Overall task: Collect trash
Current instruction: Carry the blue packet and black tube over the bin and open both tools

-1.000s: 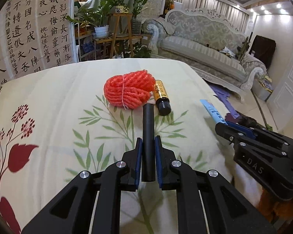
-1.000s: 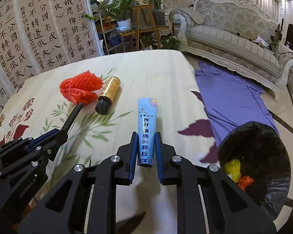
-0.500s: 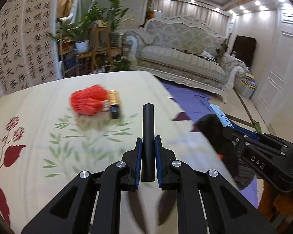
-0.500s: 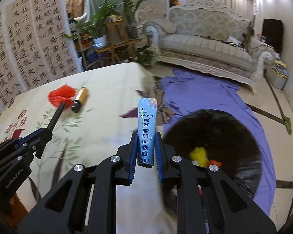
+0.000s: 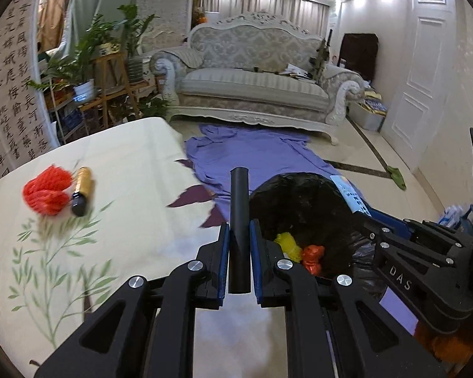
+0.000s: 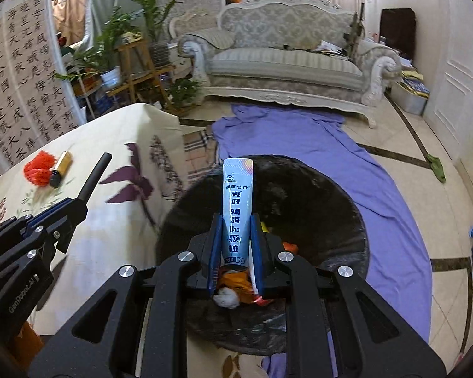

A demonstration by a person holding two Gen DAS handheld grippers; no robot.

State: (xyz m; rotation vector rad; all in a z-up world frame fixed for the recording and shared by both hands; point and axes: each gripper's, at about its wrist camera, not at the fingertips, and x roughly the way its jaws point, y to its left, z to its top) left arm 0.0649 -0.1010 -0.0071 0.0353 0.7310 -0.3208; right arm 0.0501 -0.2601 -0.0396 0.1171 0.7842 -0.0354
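Observation:
My left gripper (image 5: pixel 239 245) is shut on a black tube (image 5: pixel 239 208) and holds it by the table's right edge, next to the black trash bag (image 5: pixel 299 201). My right gripper (image 6: pixel 235 245) is shut on a light blue sachet (image 6: pixel 236 201) and holds it over the open trash bag (image 6: pixel 315 208). Yellow and orange trash lies inside the bag. A red net ball (image 5: pixel 45 193) and a gold bottle with a black cap (image 5: pixel 81 190) lie on the tablecloth, left of both grippers. The left gripper and its tube (image 6: pixel 94 176) show at left in the right wrist view.
The table has a cream floral cloth (image 5: pixel 119 170). A purple sheet (image 6: pixel 299 135) covers the floor under the bag. A pale sofa (image 5: pixel 255 88) stands behind it. Plants on wooden stands (image 5: pixel 110 72) and a calligraphy screen (image 5: pixel 12 100) are at the left.
Both grippers have swung right from over the table toward the trash bag, each still holding its item. The right gripper now sits above the bag's opening.

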